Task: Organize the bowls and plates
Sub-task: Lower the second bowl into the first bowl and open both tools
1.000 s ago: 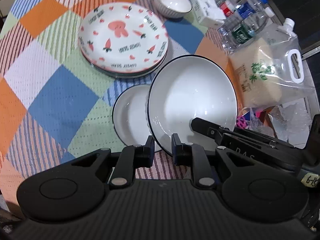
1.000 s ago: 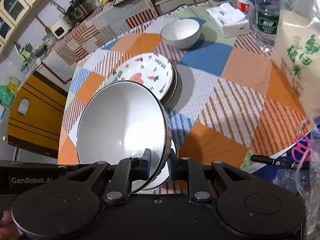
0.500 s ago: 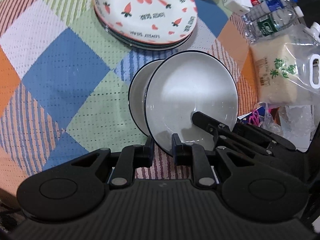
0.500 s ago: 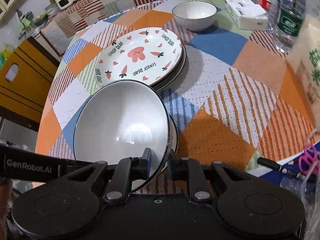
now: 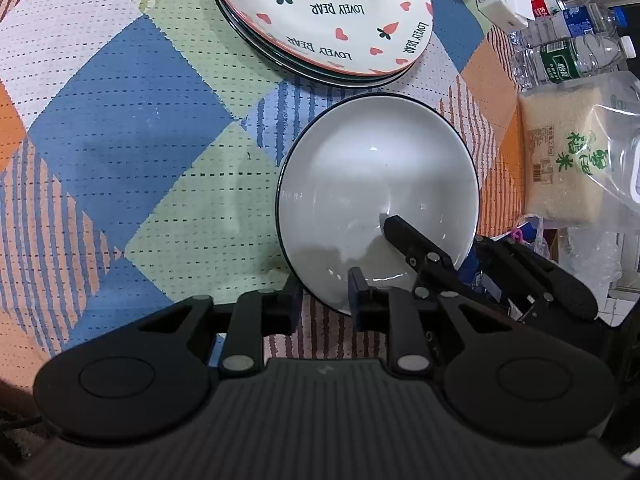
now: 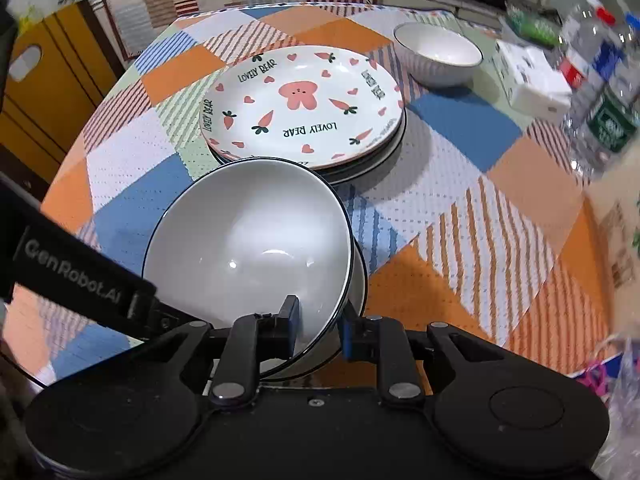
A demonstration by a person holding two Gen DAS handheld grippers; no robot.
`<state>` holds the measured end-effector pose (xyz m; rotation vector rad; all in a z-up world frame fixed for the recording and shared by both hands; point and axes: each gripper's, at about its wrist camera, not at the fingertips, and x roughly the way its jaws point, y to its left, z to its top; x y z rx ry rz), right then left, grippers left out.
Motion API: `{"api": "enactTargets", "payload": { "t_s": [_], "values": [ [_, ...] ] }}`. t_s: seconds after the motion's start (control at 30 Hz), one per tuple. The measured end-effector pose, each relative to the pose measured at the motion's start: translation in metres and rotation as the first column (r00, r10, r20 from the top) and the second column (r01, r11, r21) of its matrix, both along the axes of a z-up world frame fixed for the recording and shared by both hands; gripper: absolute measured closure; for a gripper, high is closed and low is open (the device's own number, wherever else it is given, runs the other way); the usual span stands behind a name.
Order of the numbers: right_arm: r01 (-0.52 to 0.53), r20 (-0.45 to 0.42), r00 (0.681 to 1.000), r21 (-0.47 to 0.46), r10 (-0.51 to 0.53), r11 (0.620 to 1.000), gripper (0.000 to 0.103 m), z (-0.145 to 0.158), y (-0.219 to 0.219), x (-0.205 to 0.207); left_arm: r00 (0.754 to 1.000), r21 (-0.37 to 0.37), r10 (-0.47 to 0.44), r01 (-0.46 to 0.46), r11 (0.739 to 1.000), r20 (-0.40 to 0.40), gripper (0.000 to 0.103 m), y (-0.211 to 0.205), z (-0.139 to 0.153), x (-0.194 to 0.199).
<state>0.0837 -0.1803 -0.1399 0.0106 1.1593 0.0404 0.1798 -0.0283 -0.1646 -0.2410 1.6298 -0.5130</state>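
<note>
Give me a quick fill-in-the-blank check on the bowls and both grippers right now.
1. Both grippers pinch the rim of the same white ____, the left gripper and the right gripper.
2. That bowl sits inside a second ____ beneath it.
3. The bear plate lies on top of a ____ of plates.
4. The small bowl beyond the plates is ____ inside.

Missing words: bowl; bowl; stack; empty

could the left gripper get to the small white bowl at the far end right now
Probably not as things stand: the left gripper is clamped on the black-rimmed bowl's rim, and the plate stack lies between it and the small white bowl.
</note>
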Motion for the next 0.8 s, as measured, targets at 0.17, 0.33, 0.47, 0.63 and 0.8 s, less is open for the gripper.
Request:
{"api": "enactTargets", "payload": {
  "t_s": [0.17, 0.33, 0.47, 0.63, 0.8],
  "values": [
    [-0.025, 0.011, 1.000, -0.040, 0.026, 0.999, 0.073, 0.001, 0.006, 0.000, 1.000, 0.000, -0.004, 0.004, 1.000, 0.025, 0.079, 0.001, 0.001, -0.001],
    [-0.044, 0.007, 0.999, -0.053, 0.044, 0.998, 0.070, 0.002, 0.009, -0.001, 1.000, -0.009, -0.003, 0.003, 1.000, 0.029, 0.079, 0.003, 0.001, -0.001],
    [-0.071, 0.011, 0.997, -0.119, 0.073, 0.990, 0.069, 0.005, 0.017, -0.004, 0.999, -0.010, -0.005, 0.005, 1.000, 0.042, 0.079, 0.003, 0.001, -0.004],
    [-0.099, 0.019, 0.994, -0.172, 0.104, 0.980, 0.059, 0.004, 0.018, -0.006, 0.999, -0.015, -0.012, 0.012, 1.000, 0.045, 0.079, 0.002, -0.001, -0.006],
    [-0.081, 0.012, 0.997, -0.101, 0.082, 0.992, 0.059, 0.002, 0.008, -0.004, 0.994, -0.002, -0.048, 0.049, 0.999, 0.101, 0.079, 0.001, 0.011, -0.010]
  ]
}}
